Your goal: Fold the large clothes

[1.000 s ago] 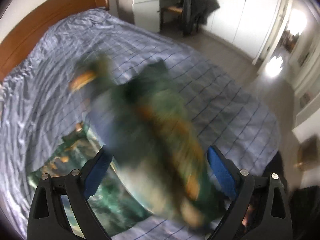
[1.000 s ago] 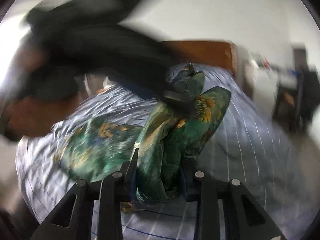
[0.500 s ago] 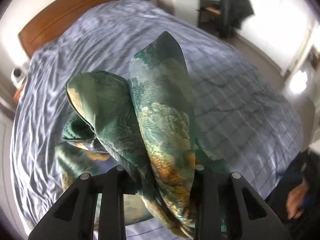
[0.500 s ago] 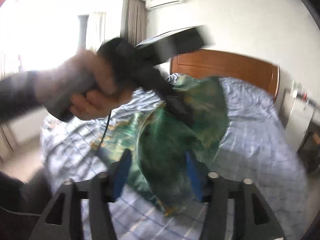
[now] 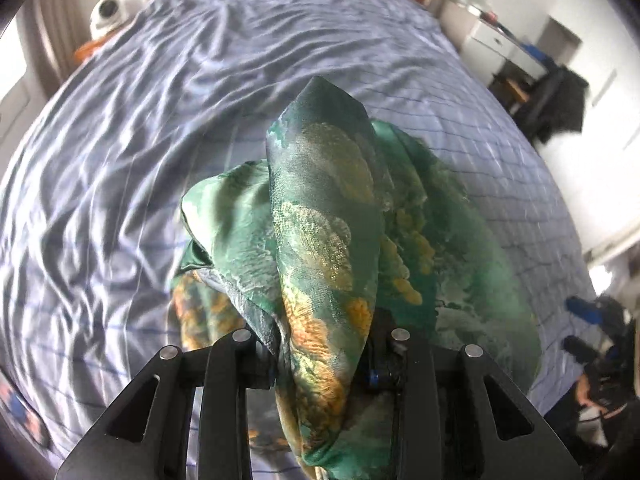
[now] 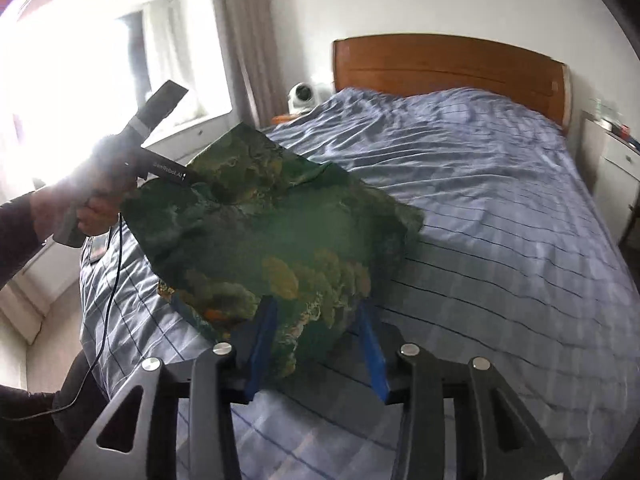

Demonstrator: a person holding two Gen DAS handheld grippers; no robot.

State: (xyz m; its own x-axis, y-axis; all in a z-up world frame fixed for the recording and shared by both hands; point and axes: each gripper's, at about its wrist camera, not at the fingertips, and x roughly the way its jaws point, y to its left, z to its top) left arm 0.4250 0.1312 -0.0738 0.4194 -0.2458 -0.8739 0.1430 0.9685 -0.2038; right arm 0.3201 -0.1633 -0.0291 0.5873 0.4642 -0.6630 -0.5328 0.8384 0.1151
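A large green garment (image 5: 324, 216) with gold and orange print hangs over the blue checked bed (image 5: 160, 92). My left gripper (image 5: 320, 356) is shut on a bunched corner of it, which sticks up between the fingers. In the right wrist view the garment (image 6: 280, 232) stretches from the left gripper body (image 6: 152, 160), held in a hand at left, toward my right gripper (image 6: 316, 344). The right gripper's blue pads (image 6: 262, 340) stand apart, with a garment edge lying between them; the jaws are open.
A wooden headboard (image 6: 440, 68) is at the far end of the bed. A white round device (image 6: 302, 96) sits on a bedside stand by the window. A white dresser (image 6: 616, 168) and a dark chair (image 5: 560, 100) stand to the right. The person's other hand (image 5: 596, 364) is at the lower right.
The left gripper went from open to shut on the garment and lifted it. The right gripper went from shut on the cloth to open, and the garment spread out between the two.
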